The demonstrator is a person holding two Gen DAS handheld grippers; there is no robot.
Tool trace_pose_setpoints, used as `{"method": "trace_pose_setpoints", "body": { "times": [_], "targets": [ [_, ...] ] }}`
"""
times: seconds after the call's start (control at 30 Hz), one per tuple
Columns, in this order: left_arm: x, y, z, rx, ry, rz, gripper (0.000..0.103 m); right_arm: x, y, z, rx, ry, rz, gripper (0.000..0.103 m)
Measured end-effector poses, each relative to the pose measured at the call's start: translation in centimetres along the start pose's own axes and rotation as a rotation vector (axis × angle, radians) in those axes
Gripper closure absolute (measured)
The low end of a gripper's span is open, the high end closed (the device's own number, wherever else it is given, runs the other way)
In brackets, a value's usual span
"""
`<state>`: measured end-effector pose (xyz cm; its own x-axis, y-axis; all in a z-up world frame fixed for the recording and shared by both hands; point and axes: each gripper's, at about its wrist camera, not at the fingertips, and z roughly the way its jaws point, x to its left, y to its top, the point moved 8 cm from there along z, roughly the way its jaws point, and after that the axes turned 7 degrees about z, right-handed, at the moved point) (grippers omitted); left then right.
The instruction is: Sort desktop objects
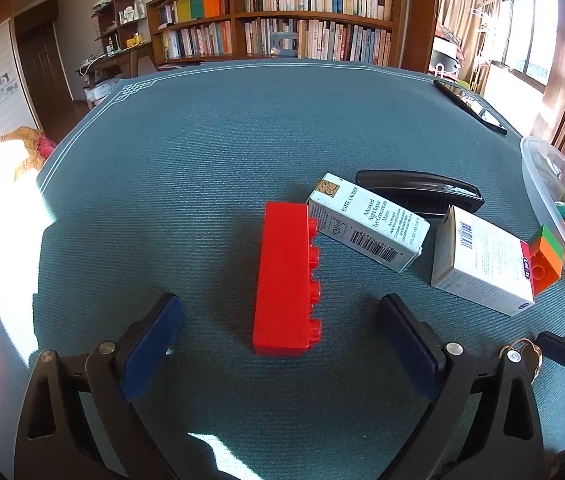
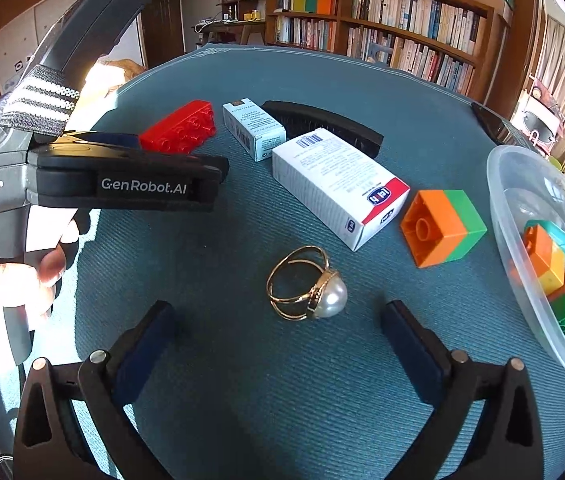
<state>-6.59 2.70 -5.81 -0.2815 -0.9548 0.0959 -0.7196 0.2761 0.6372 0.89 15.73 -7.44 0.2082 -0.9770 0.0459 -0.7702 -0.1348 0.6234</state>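
Observation:
A long red brick lies on its side on the blue-green tablecloth. My left gripper is open, one finger on each side of the brick's near end, not touching it. A gold ring with a pearl lies on the cloth just ahead of my right gripper, which is open and empty. Behind the brick lie a pale cosmetics box, a white carton and a black comb. An orange-and-green block sits beside the carton. The red brick also shows in the right wrist view.
A clear plastic tub holding several coloured blocks stands at the right edge. A dark phone lies at the far right of the table. The left gripper's body and the hand holding it fill the left of the right wrist view. Bookshelves stand behind.

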Motion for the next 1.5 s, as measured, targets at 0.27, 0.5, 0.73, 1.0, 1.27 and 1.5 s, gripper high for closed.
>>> {"method": "trace_pose_setpoints", "body": {
  "times": [0.27,0.5,0.73,1.0,1.27,1.5],
  "targets": [
    [-0.9,0.8,-0.5,-0.048,-0.048,0.039,0.061,0.0,0.1,-0.1,-0.004,0.006,0.004,0.000],
    [-0.1,0.7,-0.8,-0.066,-0.127,-0.022,0.076,-0.8,0.2,-1.1,-0.041,0.077,0.071,0.010],
    [-0.8,0.3,-1.2,-0.073,-0.157,-0.016,0.076,-1.5,0.7,-1.4,-0.067,0.027,0.097,0.048],
    [-0.7,0.1,-1.7,-0.083,-0.171,-0.032,0.077,-1.2,0.9,-2.0,-0.094,0.026,0.068,0.063],
    [-1.3,1.3,-4.7,-0.162,-0.171,-0.029,0.077,-3.3,1.6,-5.2,-0.194,0.044,0.169,0.063],
    [-3.9,2.3,-6.5,-0.196,-0.197,0.023,0.078,-7.9,2.4,-8.2,-0.286,-0.029,0.286,0.063]
  ]
}}
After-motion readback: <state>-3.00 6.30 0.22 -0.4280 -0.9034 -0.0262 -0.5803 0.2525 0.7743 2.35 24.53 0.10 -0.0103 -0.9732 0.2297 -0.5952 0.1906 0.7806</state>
